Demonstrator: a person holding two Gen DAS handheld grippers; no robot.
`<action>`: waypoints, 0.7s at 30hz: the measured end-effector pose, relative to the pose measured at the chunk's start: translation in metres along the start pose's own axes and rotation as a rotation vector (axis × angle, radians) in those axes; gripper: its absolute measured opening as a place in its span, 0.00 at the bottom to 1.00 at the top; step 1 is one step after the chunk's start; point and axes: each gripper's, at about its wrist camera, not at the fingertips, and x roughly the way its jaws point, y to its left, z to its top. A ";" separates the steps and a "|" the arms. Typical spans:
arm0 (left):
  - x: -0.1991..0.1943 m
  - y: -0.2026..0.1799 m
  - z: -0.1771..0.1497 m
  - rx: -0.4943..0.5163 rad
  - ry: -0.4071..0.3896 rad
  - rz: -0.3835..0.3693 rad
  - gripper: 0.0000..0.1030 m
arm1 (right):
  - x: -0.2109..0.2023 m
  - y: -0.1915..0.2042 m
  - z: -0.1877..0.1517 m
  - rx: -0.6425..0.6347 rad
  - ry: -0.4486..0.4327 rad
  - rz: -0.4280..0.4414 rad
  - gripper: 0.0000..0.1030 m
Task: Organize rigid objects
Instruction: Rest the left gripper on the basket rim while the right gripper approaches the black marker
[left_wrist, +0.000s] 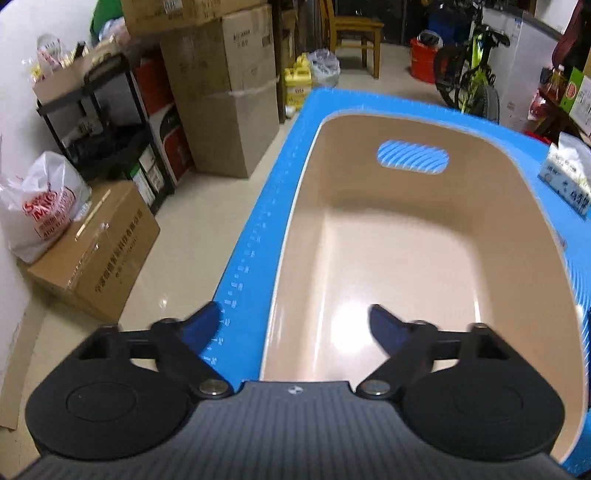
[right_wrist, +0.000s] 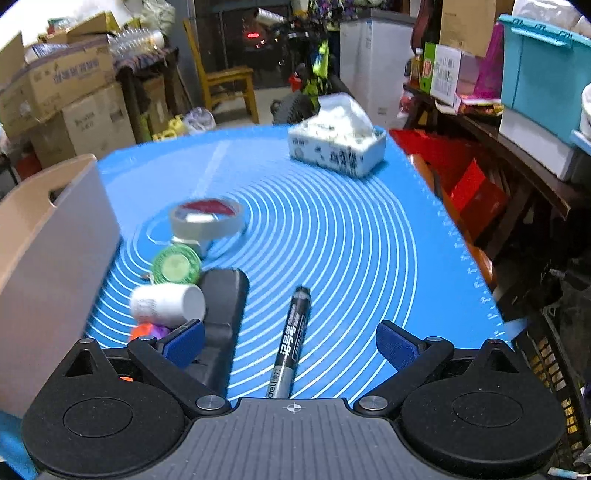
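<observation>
Marker (right_wrist: 293, 339) lies between my right tongs' (right_wrist: 290, 341) spread fingers, ungrasped, on the mat (right_wrist: 351, 240). Left of it: black case (right_wrist: 223, 314), white cup (right_wrist: 168, 302), green lid (right_wrist: 176, 265), tape roll (right_wrist: 206, 218). My left tongs (left_wrist: 291, 325) hang released over the bin's (left_wrist: 406, 258) near-left rim.

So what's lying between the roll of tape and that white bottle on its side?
In the right wrist view, a round green container sits between the tape roll and the white bottle.
</observation>
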 end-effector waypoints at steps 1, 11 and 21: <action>0.004 0.001 0.000 0.000 0.008 0.000 0.81 | 0.006 0.002 -0.001 -0.004 0.010 -0.008 0.94; 0.010 0.010 0.002 -0.013 0.053 -0.041 0.46 | 0.039 0.007 -0.012 -0.014 0.087 -0.072 0.85; 0.020 0.016 0.002 -0.020 0.099 -0.054 0.07 | 0.042 0.007 -0.012 -0.016 0.115 -0.074 0.74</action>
